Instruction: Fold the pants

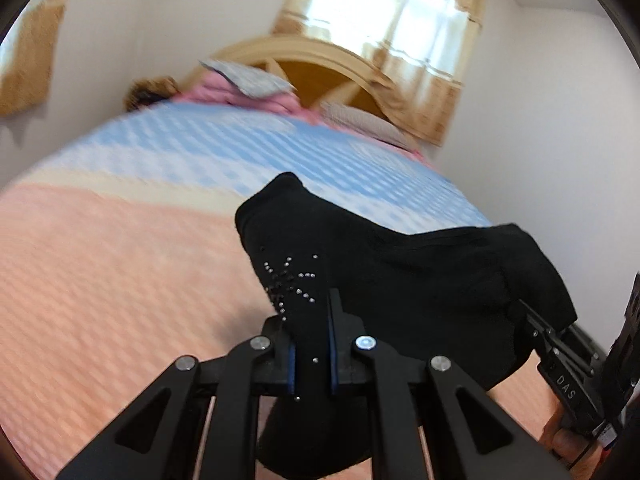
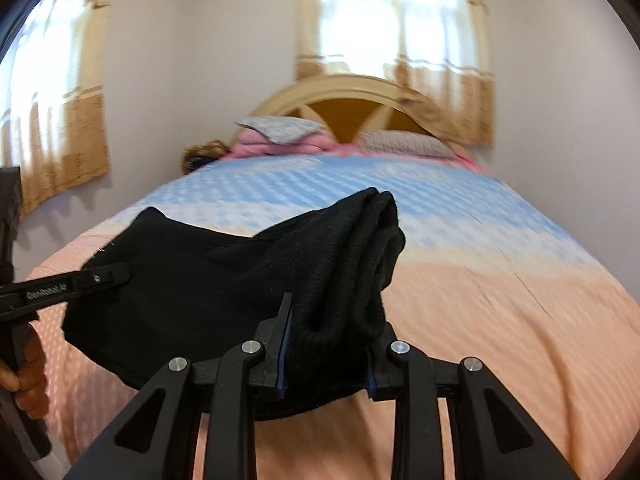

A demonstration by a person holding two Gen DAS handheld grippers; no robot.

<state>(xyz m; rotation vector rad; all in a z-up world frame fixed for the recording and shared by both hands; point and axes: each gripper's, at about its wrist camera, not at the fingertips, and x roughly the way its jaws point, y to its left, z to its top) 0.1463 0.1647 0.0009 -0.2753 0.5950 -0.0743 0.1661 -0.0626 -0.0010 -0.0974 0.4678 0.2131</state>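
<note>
Black pants [image 1: 400, 280] with a small studded star pattern hang between both grippers above the bed. In the left wrist view my left gripper [image 1: 312, 344] is shut on one end of the cloth, blue pads pressing it. The right gripper [image 1: 536, 332] shows at the right edge, clamped on the other end. In the right wrist view my right gripper [image 2: 328, 344] is shut on a thick bunched fold of the pants [image 2: 224, 288]. The left gripper [image 2: 116, 272] reaches in from the left, held by a hand [image 2: 28, 376], pinching the far corner.
A bed with a pink and blue checked cover [image 2: 480, 280] lies under the pants. Pillows and pink bedding [image 2: 288, 136] are piled at the wooden headboard [image 2: 352, 100]. Curtained windows [image 2: 396, 20] sit behind, with white walls on both sides.
</note>
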